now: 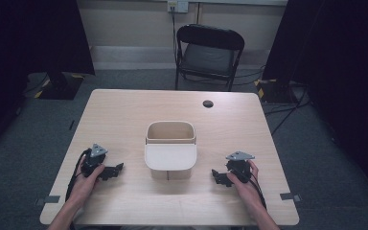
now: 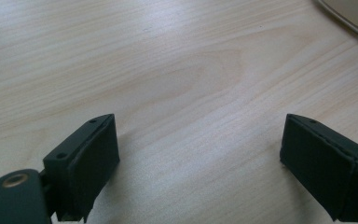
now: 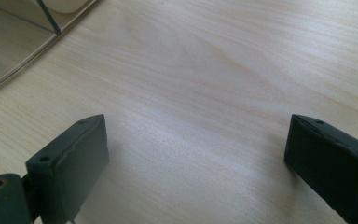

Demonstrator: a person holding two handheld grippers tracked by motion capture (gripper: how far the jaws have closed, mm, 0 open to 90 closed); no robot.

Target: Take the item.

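Pale wood grain covers the table (image 1: 124, 110), and at the centre of the high view stands a beige bin (image 1: 170, 149) with an open top at the back and a flat lid-like flap sloping toward the near edge. The left gripper (image 1: 116, 170) rests low on the table in the lower left of that view, held in the person's left hand (image 1: 87, 181), jaws pointing toward the bin and well apart from it. The right gripper (image 1: 219, 176) mirrors it in the lower right, held by the right hand (image 1: 245, 184), also short of the bin.

The high view is too small to show how the jaws stand. The gripper views settle it: in the left gripper view the left gripper (image 2: 200, 154) has its two black jaws spread wide with bare wood between them, gripping nothing; a corner of the bin (image 2: 354, 11) sits in the upper right of the frame. In the right gripper view the right gripper (image 3: 196, 154) is likewise spread wide and empty, with the bin's (image 3: 23, 28) rounded edge in the upper left.

The high view alone takes in the black folding chair (image 1: 210, 52) beyond the table, a dark round hole (image 1: 208, 103) near the far edge, and grey carpet (image 1: 28, 158).
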